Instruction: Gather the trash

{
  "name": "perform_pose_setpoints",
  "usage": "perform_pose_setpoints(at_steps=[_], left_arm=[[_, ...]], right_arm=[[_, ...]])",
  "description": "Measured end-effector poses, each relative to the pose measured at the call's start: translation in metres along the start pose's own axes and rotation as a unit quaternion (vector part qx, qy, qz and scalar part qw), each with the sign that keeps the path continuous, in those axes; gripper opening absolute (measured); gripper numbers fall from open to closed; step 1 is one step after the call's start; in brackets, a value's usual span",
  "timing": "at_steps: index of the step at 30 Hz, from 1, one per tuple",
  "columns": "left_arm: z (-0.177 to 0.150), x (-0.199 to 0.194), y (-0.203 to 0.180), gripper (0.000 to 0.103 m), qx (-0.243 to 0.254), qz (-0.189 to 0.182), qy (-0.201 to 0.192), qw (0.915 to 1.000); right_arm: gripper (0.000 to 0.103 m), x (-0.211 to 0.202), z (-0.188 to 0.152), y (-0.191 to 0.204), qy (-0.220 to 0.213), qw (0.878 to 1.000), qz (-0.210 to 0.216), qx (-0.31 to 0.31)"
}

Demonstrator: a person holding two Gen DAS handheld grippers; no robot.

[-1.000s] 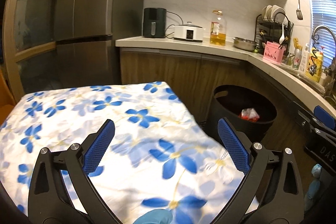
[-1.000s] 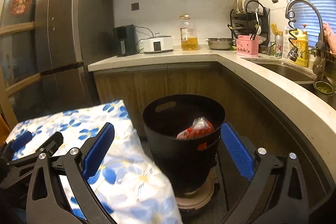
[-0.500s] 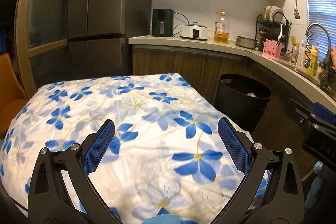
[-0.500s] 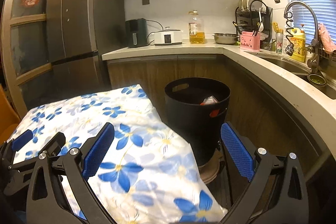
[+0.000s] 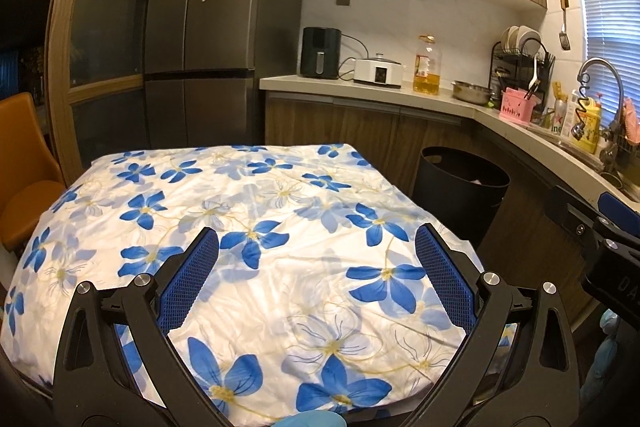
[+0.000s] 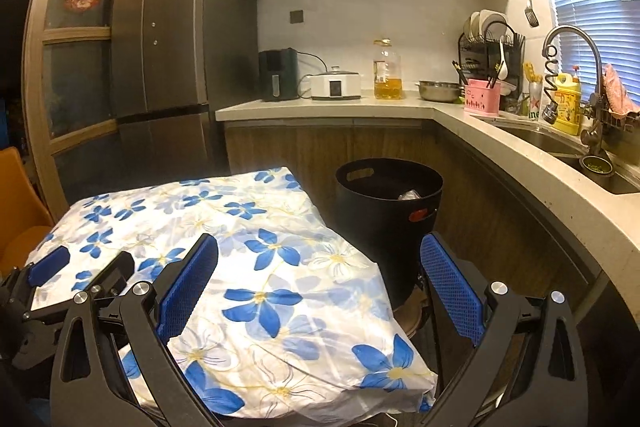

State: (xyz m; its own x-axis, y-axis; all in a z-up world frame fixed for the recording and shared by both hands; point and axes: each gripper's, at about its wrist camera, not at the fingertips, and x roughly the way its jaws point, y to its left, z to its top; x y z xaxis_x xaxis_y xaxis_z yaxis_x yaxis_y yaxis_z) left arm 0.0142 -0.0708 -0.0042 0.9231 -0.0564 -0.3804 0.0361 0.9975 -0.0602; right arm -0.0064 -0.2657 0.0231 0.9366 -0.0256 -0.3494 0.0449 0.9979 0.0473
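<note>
The round black plastic trash bin (image 6: 390, 211), wrappers inside, stands on the floor far right of the blue-flowered tablecloth (image 5: 248, 227); the right gripper (image 6: 318, 287) is nearer than the left gripper (image 5: 316, 275), both wide and empty

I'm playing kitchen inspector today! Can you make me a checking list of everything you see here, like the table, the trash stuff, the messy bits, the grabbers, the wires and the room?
Surface: table under a flowered cloth; no trash seen on it.
Job's things: black trash bin on the floor beside the table, a bit of trash showing inside.
Clutter: nothing seen on the cloth.
Grippers: left gripper open, holding nothing; right gripper open, holding nothing.
Cables: cords behind the air fryer and cooker.
Surroundings: fridge, counter, oil bottle, dish rack, sink tap, orange chair.
</note>
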Motion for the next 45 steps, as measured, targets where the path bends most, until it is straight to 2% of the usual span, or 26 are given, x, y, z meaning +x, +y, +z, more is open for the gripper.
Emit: perform_pose_setpoints(at_steps=[45], left_arm=[[0.001, -0.014, 0.004, 0.097, -0.008, 0.002, -0.009, 0.9999]], right_arm=[[0.097, -0.014, 0.006, 0.014, -0.016, 1.000, 0.007, 0.001]])
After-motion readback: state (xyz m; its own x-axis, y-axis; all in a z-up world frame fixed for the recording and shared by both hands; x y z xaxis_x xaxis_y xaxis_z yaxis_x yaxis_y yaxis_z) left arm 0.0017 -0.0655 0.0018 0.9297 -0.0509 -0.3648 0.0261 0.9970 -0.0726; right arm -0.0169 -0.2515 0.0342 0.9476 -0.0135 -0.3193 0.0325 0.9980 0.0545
